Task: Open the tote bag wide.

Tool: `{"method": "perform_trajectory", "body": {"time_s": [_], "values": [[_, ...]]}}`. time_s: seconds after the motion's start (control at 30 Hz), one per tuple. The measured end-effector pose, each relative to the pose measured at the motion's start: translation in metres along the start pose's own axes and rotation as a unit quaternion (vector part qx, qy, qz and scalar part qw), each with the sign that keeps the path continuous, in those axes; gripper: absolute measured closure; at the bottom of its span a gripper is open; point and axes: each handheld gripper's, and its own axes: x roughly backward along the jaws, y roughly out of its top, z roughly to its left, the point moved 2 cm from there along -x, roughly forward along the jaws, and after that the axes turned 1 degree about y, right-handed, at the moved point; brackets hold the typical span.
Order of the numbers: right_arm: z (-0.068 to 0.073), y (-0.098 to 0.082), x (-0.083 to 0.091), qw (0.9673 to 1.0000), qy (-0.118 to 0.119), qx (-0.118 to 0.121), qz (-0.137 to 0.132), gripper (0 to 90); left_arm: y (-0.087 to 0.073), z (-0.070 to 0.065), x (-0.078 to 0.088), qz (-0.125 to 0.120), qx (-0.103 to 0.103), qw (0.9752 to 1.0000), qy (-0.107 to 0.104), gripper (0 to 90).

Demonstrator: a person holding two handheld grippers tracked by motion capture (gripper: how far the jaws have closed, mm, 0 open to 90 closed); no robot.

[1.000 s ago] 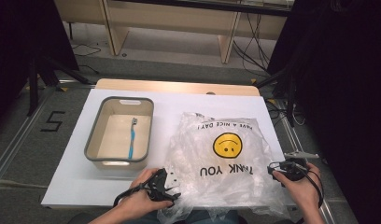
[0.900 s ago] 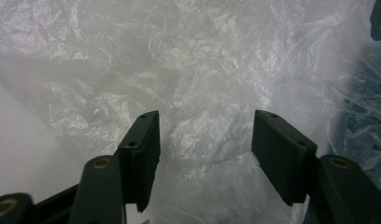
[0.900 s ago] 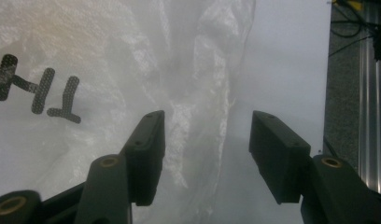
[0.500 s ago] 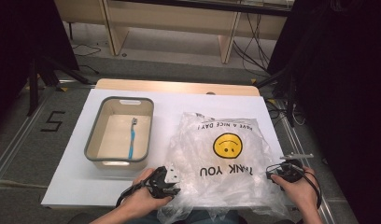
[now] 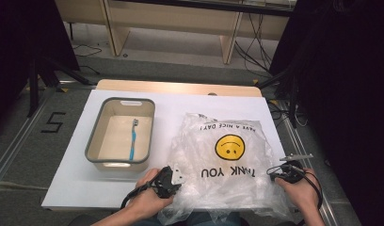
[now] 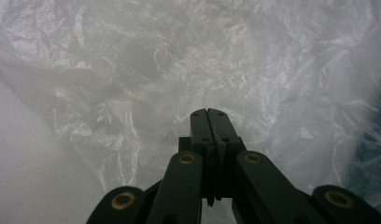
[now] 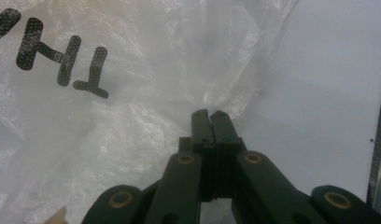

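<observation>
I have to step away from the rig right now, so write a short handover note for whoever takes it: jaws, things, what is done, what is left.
Left gripper: jaws have just closed, shut on the plastic bag at its near left edge.
Right gripper: jaws just closed too, shut on the bag's near right edge.
The bag lies flat on the white table, smiley print up. The blue toothbrush lies in the grey bin to the left.
Done: both edges pinched.
Left, probably: lift and spread the bag open; it is not yet raised.

Table being viewed from above, looking forward and down, plastic bag being shared close-up by both gripper views.
</observation>
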Motion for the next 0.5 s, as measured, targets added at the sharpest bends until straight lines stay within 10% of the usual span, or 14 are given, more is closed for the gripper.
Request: {"method": "perform_trajectory", "body": {"time_s": [0.5], "values": [[0.000, 0.006, 0.009, 0.9978, 0.002, -0.032, -0.058, 90.0, 0.012, 0.024, 0.010, -0.029, 0.023, 0.9973, 0.064, 89.8]]}}
